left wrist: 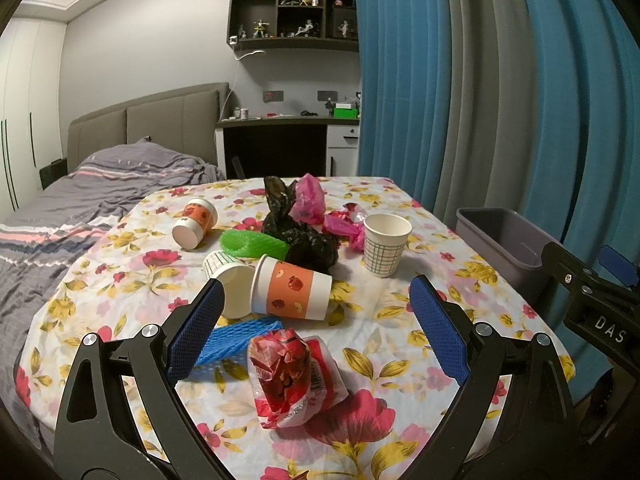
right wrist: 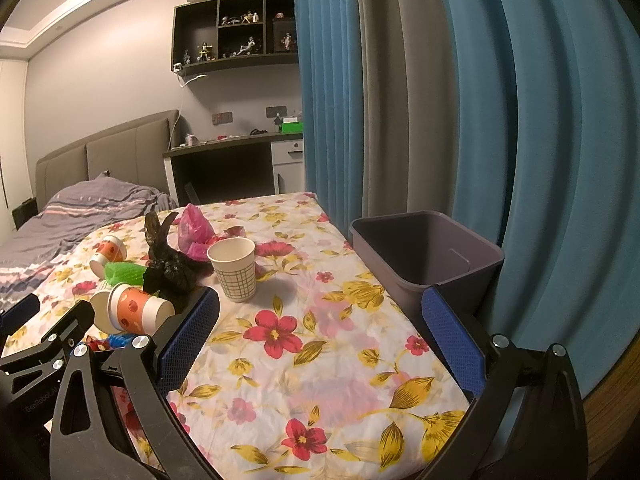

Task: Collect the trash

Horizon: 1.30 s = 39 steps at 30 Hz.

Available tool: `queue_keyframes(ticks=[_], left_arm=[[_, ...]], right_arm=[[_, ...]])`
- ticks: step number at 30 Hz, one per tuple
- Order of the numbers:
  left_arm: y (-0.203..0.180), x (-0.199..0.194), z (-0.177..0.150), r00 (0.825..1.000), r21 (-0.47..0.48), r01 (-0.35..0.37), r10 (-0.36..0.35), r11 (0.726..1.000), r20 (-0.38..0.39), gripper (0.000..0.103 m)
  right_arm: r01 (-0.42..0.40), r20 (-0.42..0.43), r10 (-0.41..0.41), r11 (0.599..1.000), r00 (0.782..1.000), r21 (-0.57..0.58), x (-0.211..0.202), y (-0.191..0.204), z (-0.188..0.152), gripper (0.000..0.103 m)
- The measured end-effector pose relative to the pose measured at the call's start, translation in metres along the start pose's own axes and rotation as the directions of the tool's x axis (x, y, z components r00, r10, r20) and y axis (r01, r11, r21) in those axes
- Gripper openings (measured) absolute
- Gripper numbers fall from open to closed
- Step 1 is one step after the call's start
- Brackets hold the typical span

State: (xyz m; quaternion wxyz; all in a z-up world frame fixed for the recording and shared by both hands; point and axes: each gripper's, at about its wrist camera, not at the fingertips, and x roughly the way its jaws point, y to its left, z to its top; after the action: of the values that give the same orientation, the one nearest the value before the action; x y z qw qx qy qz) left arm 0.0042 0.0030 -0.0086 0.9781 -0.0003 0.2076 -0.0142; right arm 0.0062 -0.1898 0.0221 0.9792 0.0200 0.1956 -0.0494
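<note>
Left wrist view: the left gripper (left wrist: pixel 316 308) hangs over the near edge of the tabletop (left wrist: pixel 400 320) with its jaws spread wide and nothing between them. Pretty much dead ahead, close to that near edge, lies a crumpled red-and-white wrapper (left wrist: pixel 292 376), with a blue foam net (left wrist: pixel 236 340) just beside it on the left. Further in, an orange-band cup (left wrist: pixel 294 290) lies tipped on its side, touching a checked cup (left wrist: pixel 230 280) also on its side. A black bag (left wrist: pixel 304 236), a green foam net (left wrist: pixel 248 242) and pink bags (left wrist: pixel 310 198) crowd mid-table, and an upright grid cup (left wrist: pixel 384 244) stands toward the right edge.

Right wrist view: the right gripper (right wrist: pixel 320 336) is also empty, jaws wide apart, over bare cloth near the right edge. The grey bin (right wrist: pixel 428 252) sits just off that edge, looking empty.

So collecting looks like it's only getting started, nothing bagged yet. Best guess for the next move: the left one drops onto the wrapper, pinches it, and swings it across to the bin.
</note>
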Motion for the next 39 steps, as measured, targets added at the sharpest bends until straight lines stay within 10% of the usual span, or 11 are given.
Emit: queue_keyframes(ticks=[39], left_arm=[[0.0012,-0.0047,-0.0075,1.0,-0.03,0.03,-0.03,0.999,0.005,0.092]], right_arm=[[-0.017,0.008,0.017,1.0,1.0,0.009,0.0006,0.0041,-0.0015,0.098]])
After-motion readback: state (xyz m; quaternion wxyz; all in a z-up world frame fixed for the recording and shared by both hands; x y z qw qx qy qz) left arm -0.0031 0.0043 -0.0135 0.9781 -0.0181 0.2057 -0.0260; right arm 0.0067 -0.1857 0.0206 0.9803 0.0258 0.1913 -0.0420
